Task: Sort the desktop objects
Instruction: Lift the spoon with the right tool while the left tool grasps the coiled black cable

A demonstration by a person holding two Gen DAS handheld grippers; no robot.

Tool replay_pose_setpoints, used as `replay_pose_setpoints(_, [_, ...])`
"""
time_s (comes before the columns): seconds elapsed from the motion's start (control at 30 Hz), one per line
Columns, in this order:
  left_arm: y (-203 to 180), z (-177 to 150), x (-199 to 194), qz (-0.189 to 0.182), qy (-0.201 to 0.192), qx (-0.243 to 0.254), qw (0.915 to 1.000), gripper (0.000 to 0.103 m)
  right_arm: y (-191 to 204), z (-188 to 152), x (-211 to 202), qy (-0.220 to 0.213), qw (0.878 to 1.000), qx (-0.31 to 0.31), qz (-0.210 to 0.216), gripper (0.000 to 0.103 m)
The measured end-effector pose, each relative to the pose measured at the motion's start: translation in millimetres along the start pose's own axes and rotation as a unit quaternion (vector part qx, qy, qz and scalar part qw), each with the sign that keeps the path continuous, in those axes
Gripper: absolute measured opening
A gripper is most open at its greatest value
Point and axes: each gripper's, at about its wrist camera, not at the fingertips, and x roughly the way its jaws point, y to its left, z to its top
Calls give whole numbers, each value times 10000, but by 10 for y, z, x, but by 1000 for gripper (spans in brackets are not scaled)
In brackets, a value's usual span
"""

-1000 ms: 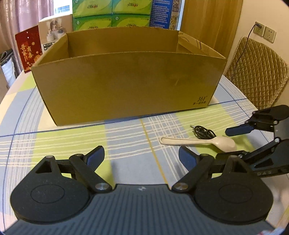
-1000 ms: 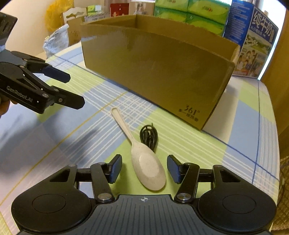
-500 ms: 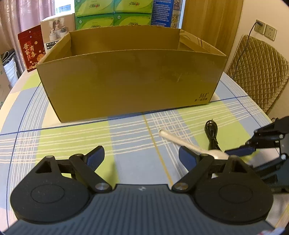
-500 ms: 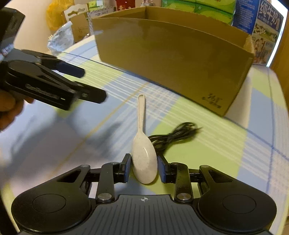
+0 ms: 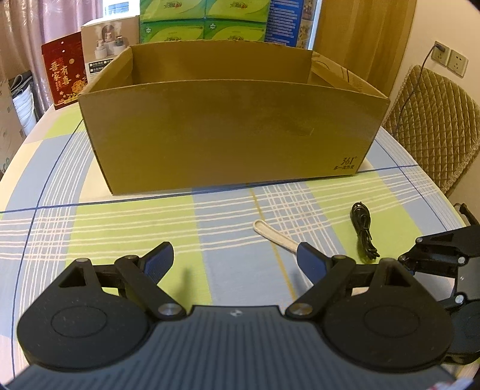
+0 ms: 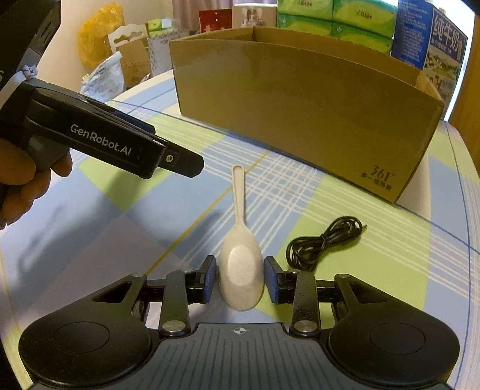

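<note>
Spoon (image 6: pixel 240 270) lies on tablecloth (image 6: pixel 99 228), bowl between right gripper (image 6: pixel 240 279) pads, closed or nearly on it, handle toward 12 o'clock, likely for lifting into box (image 6: pixel 300 111). Left gripper (image 5: pixel 234 261) hovers wide open, empty; cable (image 6: pixel 324 243) at 2 o'clock.

One cardboard box (image 5: pixel 234 135). In front of the box: one white spoon (image 6: pixel 240 267), one black cable (image 6: pixel 324 243). Behind the box: four green tissue packs (image 5: pixel 204 21), one red gift box (image 5: pixel 63 72), one blue carton (image 6: pixel 432 42).
</note>
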Motion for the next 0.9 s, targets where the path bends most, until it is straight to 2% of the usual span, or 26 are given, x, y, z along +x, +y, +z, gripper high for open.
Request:
replay_pose_setpoints(0.2, [35, -7, -2, 12, 11, -86, 10000, 87, 28, 7, 31, -44, 10000, -23, -22, 36])
replay_pose_setpoints(0.33, [30, -12, -2, 10, 20, -94, 10000, 87, 37, 11, 28, -6, 10000, 13, -39, 30])
replay_pose_setpoints(0.6, [47, -21, -3, 50, 18, -142, 9999, 87, 95, 7, -83, -116, 9999, -66, -72, 30])
replay_pose_setpoints(0.9, [3, -31, -30, 15, -42, -102, 9999, 87, -26, -45, -402, -461, 9967, 396, -539, 30])
